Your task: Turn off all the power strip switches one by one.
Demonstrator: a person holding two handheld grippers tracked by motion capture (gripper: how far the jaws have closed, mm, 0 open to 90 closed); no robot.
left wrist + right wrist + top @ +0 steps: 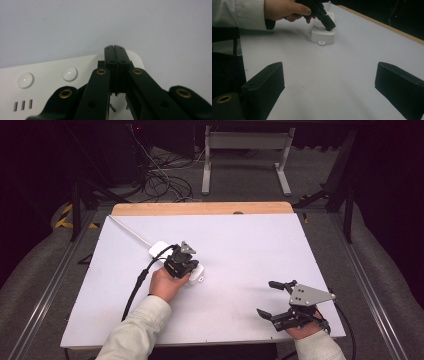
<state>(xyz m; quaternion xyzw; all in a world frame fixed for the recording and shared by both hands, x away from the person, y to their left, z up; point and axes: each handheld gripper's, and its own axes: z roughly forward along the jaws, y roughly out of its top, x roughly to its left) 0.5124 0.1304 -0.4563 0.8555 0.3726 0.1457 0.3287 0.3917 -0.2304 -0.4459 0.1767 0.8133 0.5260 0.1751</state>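
Observation:
A white power strip (159,248) lies left of centre on the white table top (250,245). My left gripper (189,271) points down at the strip's near end, jaws shut flat against each other with nothing visible between them. In the left gripper view its tips (115,47) rest over the rounded end of the power strip (50,72), beside two round buttons (69,73). The right gripper view shows the same left gripper (329,26) touching the top of the power strip (322,36). My right gripper (266,298) stands open near the front right edge, with bare table between its jaws (332,80).
The strip's white cable (130,231) runs to the table's far left corner. A wooden edge (200,208) borders the far side. A small white tab (321,43) sticks out at the strip's near end. Beyond the table are floor cables and a desk frame (245,155).

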